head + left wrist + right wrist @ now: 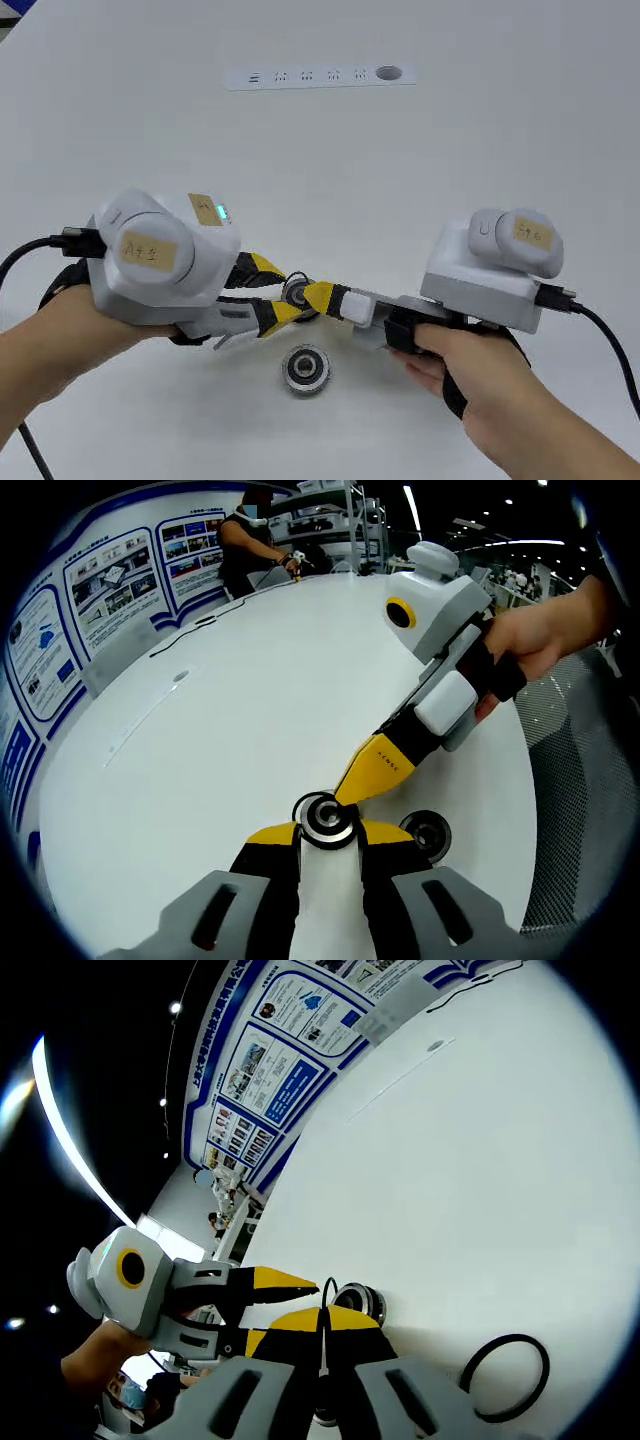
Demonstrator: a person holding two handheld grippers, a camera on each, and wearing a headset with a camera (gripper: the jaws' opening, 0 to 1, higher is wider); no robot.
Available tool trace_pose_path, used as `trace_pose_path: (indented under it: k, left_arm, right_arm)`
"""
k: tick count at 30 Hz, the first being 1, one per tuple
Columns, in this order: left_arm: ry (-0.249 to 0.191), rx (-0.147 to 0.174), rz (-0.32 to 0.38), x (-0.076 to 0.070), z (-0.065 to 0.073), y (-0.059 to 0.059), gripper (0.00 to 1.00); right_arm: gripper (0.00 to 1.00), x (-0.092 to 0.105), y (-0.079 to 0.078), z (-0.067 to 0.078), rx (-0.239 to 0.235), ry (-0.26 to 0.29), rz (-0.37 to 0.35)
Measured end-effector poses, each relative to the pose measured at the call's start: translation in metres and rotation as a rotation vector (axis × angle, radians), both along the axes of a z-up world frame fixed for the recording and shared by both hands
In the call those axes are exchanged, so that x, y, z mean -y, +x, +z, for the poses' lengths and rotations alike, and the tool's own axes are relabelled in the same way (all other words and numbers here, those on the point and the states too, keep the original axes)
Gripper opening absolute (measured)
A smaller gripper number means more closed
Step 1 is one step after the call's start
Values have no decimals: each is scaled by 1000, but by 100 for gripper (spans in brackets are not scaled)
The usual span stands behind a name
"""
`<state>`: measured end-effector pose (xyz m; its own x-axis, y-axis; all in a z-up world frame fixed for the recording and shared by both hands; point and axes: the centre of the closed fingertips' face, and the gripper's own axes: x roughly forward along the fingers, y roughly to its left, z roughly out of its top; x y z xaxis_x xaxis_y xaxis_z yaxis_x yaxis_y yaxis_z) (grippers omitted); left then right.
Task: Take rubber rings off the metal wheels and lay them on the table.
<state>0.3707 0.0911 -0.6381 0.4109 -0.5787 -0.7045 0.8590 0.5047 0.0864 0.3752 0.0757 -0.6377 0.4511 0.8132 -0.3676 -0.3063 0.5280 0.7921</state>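
Note:
A metal wheel [298, 292] is held off the white table, clamped between the yellow-tipped jaws of my left gripper [287, 293]; it sits between them in the left gripper view [328, 818]. My right gripper [318, 296] reaches in from the right, its jaws shut on a thin black rubber ring [328, 1292] at that wheel's rim [356, 1301]. A second wheel [306, 368] with its black ring on lies flat on the table just below both grippers, also in the left gripper view [430, 832]. A loose black rubber ring [505, 1375] lies on the table.
A white power strip [320, 76] is set into the table [450, 150] far ahead. Black cables trail from both grippers. Poster panels [120, 580] and a person [250, 530] stand beyond the table's far edge.

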Motion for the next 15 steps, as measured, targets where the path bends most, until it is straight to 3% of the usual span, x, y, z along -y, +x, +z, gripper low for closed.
trace_pose_path:
  k: [7, 15]
  left_arm:
    - [-9, 19, 40, -8, 9, -3, 25]
    - [-42, 36, 90, -10, 19, -4, 31]
  right_arm:
    - [2, 2, -2, 14, -2, 49, -13]
    - [2, 39, 6, 23, -6, 69, -102]
